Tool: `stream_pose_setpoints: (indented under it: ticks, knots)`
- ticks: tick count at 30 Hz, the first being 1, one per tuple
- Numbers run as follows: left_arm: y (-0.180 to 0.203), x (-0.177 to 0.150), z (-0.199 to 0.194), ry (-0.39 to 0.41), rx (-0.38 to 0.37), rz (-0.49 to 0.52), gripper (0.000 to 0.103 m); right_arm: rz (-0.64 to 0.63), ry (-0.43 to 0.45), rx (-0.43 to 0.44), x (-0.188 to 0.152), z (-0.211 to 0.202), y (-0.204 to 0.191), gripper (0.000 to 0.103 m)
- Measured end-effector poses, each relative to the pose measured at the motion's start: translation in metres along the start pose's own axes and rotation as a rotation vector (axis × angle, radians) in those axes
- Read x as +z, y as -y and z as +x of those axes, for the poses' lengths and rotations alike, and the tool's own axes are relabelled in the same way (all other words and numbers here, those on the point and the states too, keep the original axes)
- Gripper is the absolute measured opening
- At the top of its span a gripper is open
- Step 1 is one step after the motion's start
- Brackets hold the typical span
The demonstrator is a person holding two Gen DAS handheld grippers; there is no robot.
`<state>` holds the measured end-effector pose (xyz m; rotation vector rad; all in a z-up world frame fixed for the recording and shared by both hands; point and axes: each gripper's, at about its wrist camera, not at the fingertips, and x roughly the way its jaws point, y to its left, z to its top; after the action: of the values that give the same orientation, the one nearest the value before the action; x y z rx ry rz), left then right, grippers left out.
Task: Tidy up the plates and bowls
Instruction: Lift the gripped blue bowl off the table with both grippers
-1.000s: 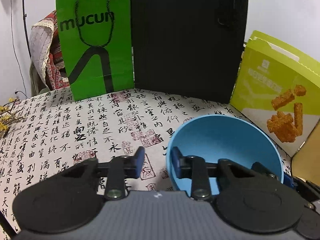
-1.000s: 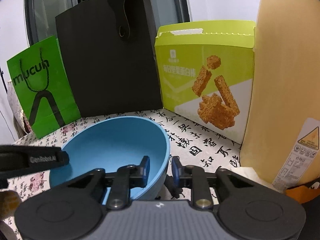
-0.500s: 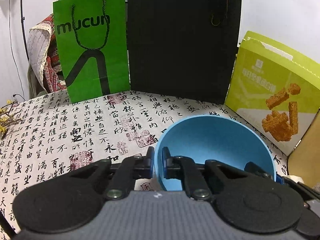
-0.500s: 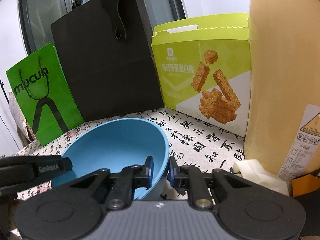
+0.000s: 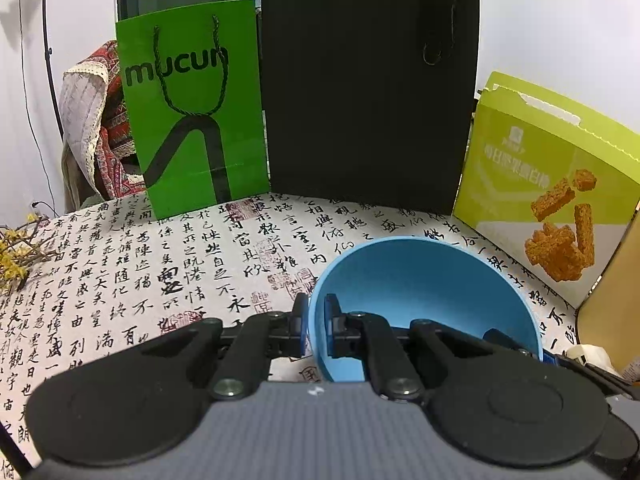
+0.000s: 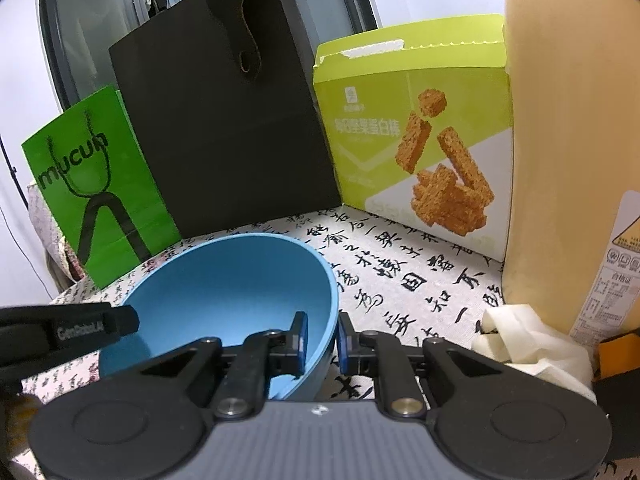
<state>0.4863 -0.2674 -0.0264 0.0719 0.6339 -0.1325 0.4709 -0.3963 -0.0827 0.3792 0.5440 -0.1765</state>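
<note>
A blue bowl (image 5: 432, 292) sits on the calligraphy-print tablecloth (image 5: 160, 264), empty inside. My left gripper (image 5: 316, 322) is shut on its left rim, one pad outside and one inside. In the right wrist view the same blue bowl (image 6: 224, 292) has its right rim pinched by my right gripper (image 6: 322, 340), also shut on it. The left gripper's black finger (image 6: 76, 326) shows at the bowl's left side in that view, and the right gripper's blue tip (image 5: 516, 344) peeks over the far rim in the left wrist view.
Behind the bowl stand a green paper bag (image 5: 192, 112), a tall black bag (image 5: 368, 88) and a lime snack box (image 5: 548, 184). A tall tan container (image 6: 572, 160) rises at the right, with crumpled white tissue (image 6: 528, 340) at its foot. Dried yellow flowers (image 5: 16, 256) lie far left.
Both grippers have closed onto the bowl's rim, the left from clearly open a second ago. The bowl has risen slightly in both views.
</note>
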Motion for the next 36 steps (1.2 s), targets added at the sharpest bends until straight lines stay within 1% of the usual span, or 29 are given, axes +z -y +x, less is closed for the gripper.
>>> stream_pose_setpoints:
  ticks: [5,10,14,18,28,36]
  knots:
    - [-0.007,-0.001,-0.012,0.022,0.024,0.005,0.009,-0.015,0.008,0.022,-0.002,-0.010,-0.009,0.015]
    - [-0.020,-0.003,-0.033,0.040,0.033,-0.005,0.009,-0.033,0.031,0.049,-0.004,-0.028,-0.020,0.015]
    - [-0.023,-0.006,-0.051,0.058,0.042,0.004,0.009,-0.033,0.043,0.058,-0.007,-0.043,-0.024,0.015]
    - [-0.027,-0.010,-0.065,0.061,0.042,0.004,0.009,-0.024,0.046,0.064,-0.009,-0.058,-0.026,0.015]
    - [-0.037,-0.022,-0.104,0.088,0.043,0.010,0.009,-0.049,0.071,0.069,-0.012,-0.098,-0.038,0.015]
    - [-0.051,-0.028,-0.133,0.105,0.037,-0.016,0.009,-0.060,0.079,0.080,-0.021,-0.124,-0.049,0.015]
